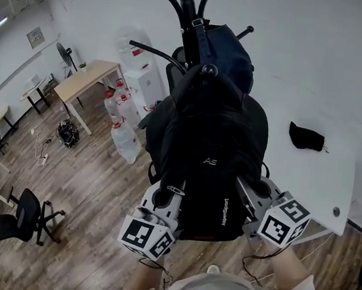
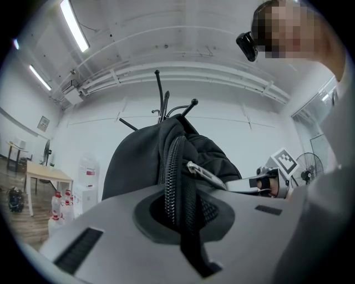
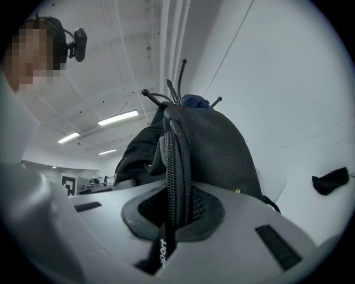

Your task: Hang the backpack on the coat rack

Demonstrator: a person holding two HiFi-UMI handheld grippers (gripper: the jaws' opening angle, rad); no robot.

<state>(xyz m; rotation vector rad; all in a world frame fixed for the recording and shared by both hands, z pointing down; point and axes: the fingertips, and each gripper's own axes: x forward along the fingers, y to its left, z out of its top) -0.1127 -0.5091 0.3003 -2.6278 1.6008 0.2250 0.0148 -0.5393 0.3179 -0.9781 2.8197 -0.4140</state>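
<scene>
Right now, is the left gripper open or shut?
Shut: the left gripper has its jaws closed on the zippered edge of the black backpack.

Side by side, left gripper [image 1: 173, 192] and right gripper [image 1: 249, 193], jaws of both clamped on backpack [image 1: 214, 138]

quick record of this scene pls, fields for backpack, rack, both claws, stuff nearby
coat rack: black, curved arms, dark blue item already on it
backpack: black, held up against the rack, top by a hook knob; hooked or not unclear
left claw: shut on the backpack's zipped edge
right claw: shut on its other zipped edge
nearby: white table bearing a small black item; water bottles on floor
</scene>
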